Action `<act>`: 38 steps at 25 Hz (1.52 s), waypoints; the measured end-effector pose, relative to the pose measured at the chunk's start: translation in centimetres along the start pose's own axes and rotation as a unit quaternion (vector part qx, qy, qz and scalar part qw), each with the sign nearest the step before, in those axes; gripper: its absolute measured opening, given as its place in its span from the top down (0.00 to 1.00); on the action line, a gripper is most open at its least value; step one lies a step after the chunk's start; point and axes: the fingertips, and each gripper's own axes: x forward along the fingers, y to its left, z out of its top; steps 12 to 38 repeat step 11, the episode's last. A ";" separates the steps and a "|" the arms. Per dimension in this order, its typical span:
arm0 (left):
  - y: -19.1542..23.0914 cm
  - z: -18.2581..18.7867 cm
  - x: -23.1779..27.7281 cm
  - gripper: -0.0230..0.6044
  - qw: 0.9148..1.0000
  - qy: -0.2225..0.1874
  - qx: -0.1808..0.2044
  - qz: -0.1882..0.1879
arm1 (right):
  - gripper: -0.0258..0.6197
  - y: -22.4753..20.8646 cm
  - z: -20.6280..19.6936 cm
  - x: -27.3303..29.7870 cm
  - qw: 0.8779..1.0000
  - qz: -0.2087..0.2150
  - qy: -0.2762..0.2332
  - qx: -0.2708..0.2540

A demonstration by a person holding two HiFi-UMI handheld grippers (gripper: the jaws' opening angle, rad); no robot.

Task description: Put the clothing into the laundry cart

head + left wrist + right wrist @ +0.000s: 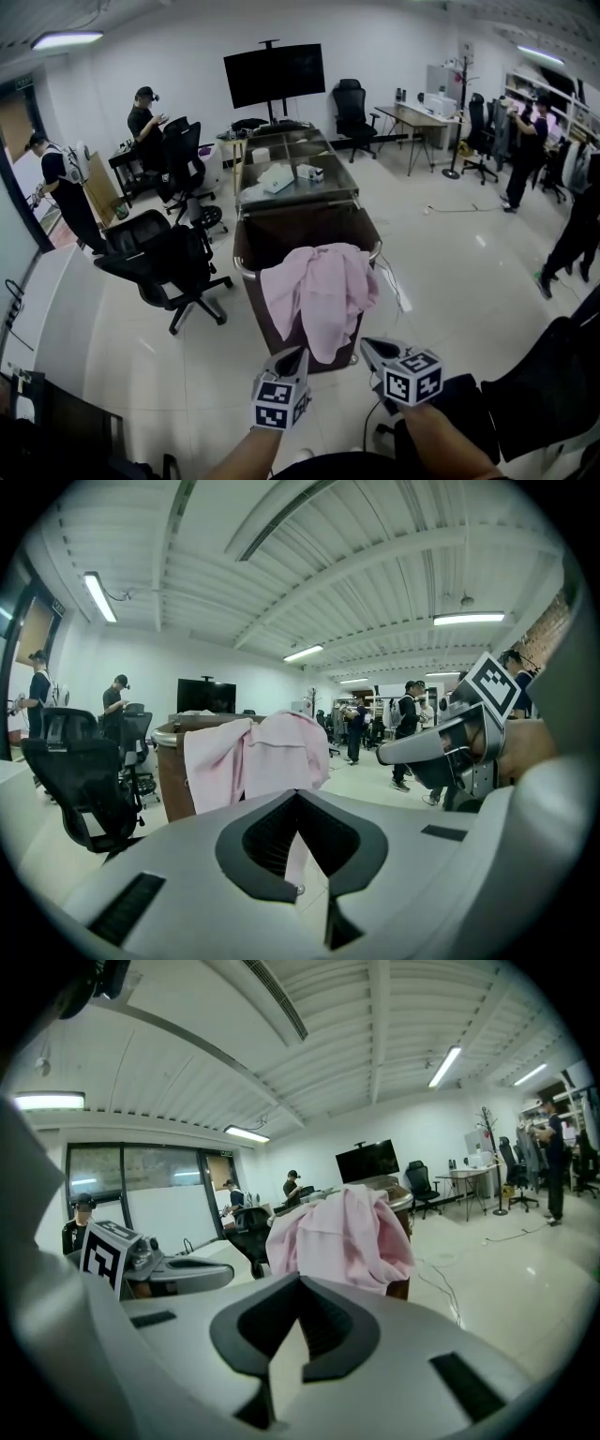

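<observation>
One pink garment (317,291), one laundry cart (249,253), two grippers. The left gripper (300,352) and right gripper (367,343) both have their jaws pressed together with nothing pinched. The garment's draped over the cart's near rim, just ahead of both tips, clear of them.
</observation>
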 end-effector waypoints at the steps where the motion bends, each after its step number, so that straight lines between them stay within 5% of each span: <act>1: -0.1 0.0 0.0 0.97 1.000 0.001 0.001 -0.001 | 0.95 0.0 0.0 0.0 1.000 0.000 0.000 0.000; 38: 0.5 -0.3 -0.1 0.97 1.000 0.008 0.011 -0.001 | 0.95 -0.3 0.1 0.2 1.000 -0.004 0.002 0.000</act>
